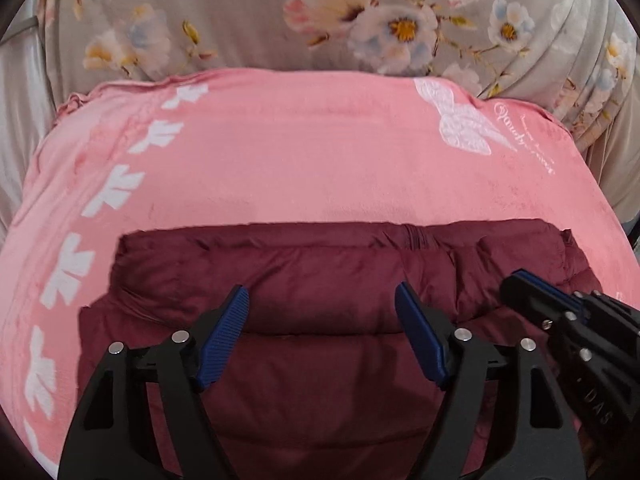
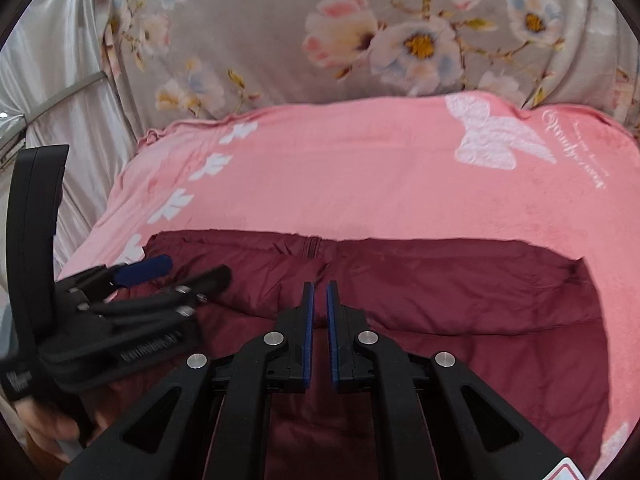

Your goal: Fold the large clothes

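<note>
With the jacket (image 1: 320, 320) folded compact on the blanket (image 1: 280, 160), folding looks nearly done; left gripper (image 1: 322, 312) spread wide, right gripper (image 2: 320, 300) nearly closed, gripping nothing.

Both wrist views look forward and down, close over the jacket (image 1: 320, 280). Each faces the floral bedding (image 2: 280, 40). Both share the pink blanket (image 1: 300, 160).

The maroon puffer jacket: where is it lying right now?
The maroon puffer jacket lies folded on the pink blanket, low and central in both wrist views, under both tools, with the floral sheet beyond.
</note>
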